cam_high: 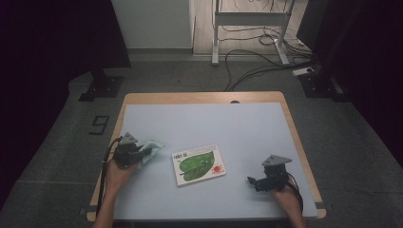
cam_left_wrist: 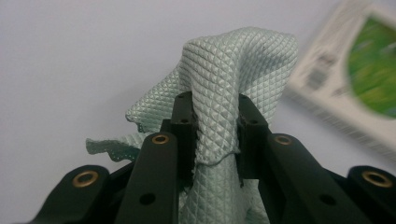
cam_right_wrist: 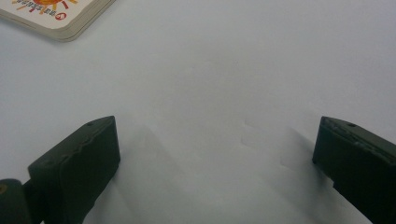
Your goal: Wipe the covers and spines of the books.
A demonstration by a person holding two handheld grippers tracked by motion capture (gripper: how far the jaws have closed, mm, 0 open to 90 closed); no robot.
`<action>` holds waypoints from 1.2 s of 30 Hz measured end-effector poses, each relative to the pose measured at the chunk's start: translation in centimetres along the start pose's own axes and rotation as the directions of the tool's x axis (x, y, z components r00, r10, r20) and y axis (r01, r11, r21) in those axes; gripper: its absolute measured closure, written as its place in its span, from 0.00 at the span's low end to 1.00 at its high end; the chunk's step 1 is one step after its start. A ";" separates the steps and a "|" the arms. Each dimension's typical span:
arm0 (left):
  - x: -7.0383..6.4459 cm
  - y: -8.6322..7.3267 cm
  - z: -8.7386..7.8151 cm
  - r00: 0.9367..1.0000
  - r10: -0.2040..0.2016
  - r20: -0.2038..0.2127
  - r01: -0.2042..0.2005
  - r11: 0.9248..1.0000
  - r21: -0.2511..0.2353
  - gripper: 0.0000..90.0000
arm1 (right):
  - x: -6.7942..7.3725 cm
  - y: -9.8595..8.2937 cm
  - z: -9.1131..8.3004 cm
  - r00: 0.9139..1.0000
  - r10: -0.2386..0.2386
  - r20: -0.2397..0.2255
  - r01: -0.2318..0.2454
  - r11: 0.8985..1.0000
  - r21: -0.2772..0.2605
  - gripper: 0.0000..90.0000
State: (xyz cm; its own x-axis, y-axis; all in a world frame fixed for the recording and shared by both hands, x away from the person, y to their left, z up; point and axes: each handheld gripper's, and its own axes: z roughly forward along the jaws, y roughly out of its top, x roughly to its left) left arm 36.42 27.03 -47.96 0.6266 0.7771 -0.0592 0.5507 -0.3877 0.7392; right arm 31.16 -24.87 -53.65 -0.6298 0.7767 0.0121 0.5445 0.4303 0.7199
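Note:
A pale green quilted cloth (cam_left_wrist: 233, 70) is pinched between the jaws of my left gripper (cam_left_wrist: 215, 122), bunched up and rising above them. In the high view that left gripper (cam_high: 134, 153) sits at the table's left with the cloth (cam_high: 152, 148) at its tip. A white book with a green leaf cover (cam_high: 198, 164) lies flat in the middle, its blurred edge (cam_left_wrist: 345, 79) to the right of the cloth. My right gripper (cam_high: 253, 181) rests low at the right, jaws wide apart with bare mat between them (cam_right_wrist: 215, 154). A corner of the book (cam_right_wrist: 56, 18) shows at the upper left.
A light blue mat (cam_high: 209, 123) covers the wooden table (cam_high: 204, 97). Beyond the far edge are grey floor, cables (cam_high: 247, 57) and a desk frame (cam_high: 247, 28). Dark stands flank both sides.

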 end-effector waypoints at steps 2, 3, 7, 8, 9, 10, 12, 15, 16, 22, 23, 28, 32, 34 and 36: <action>-0.7 0.8 -0.1 0.999 0.009 0.033 -0.009 1.000 0.004 0.82 | 0.0 0.0 0.0 1.000 0.000 0.000 0.000 1.000 0.000 0.00; -1.1 1.2 0.0 0.999 0.021 0.035 -0.021 1.000 0.006 0.81 | 0.0 0.0 0.0 1.000 0.000 0.000 0.000 1.000 0.000 0.00; -2.4 2.5 0.8 0.996 0.035 0.087 -0.036 0.999 0.006 0.81 | 0.0 0.0 0.0 1.000 0.000 0.000 0.000 1.000 0.000 0.00; -2.6 2.7 1.0 0.994 0.034 0.099 -0.035 0.999 0.004 0.81 | 0.0 0.0 0.0 1.000 0.000 0.000 0.000 1.000 0.000 0.00; -2.9 3.0 1.5 0.992 0.030 0.122 -0.031 1.000 0.004 0.81 | 0.0 0.0 0.0 1.000 0.000 0.000 0.000 1.000 0.000 0.00; -3.2 3.2 1.8 0.991 0.032 0.130 -0.033 0.999 0.008 0.81 | 0.0 0.0 0.0 1.000 0.000 0.000 0.000 1.000 0.000 0.00; -3.7 3.4 2.7 0.988 0.039 0.148 -0.043 0.999 0.022 0.81 | 0.0 0.0 0.0 1.000 0.000 0.001 0.000 1.000 0.000 0.00; -4.2 3.5 3.7 0.981 0.040 0.188 -0.046 0.999 0.027 0.81 | 0.0 0.0 0.0 1.000 0.000 0.001 0.000 1.000 0.000 0.00; -4.3 3.4 4.0 0.980 0.035 0.197 -0.041 0.999 0.028 0.81 | 0.0 0.0 0.0 1.000 0.000 0.000 0.000 1.000 0.000 0.00; -5.0 2.7 5.9 0.982 0.057 0.180 -0.070 0.995 0.069 0.81 | 0.0 0.0 0.0 1.000 0.000 0.000 0.000 1.000 0.000 0.00; -5.1 2.8 6.0 0.982 0.057 0.178 -0.068 0.996 0.061 0.81 | 0.0 0.0 0.0 1.000 0.000 0.000 0.000 1.000 0.000 0.00; -5.7 3.1 6.5 0.982 0.068 0.178 -0.079 0.995 0.054 0.81 | 0.0 0.0 0.0 1.000 0.000 0.000 0.000 1.000 0.000 0.00; -6.5 3.9 7.0 0.979 0.091 0.184 -0.105 0.992 0.072 0.81 | 0.0 0.0 0.0 1.000 0.000 0.000 0.000 1.000 0.000 0.00; -6.9 4.2 7.5 0.977 0.101 0.189 -0.118 0.990 0.079 0.81 | 0.0 0.0 0.0 1.000 0.000 0.000 0.000 1.000 0.000 0.00; -7.2 4.5 7.8 0.976 0.101 0.193 -0.118 0.990 0.080 0.81 | 0.0 0.0 0.0 1.000 0.000 0.001 0.000 1.000 0.000 0.00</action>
State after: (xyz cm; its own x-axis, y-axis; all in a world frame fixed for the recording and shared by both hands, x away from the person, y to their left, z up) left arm 38.68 15.84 -49.47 0.7737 0.6234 -0.1127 0.5151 -0.5154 0.6848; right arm 31.15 -24.86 -53.65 -0.6294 0.7770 0.0118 0.5446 0.4302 0.7200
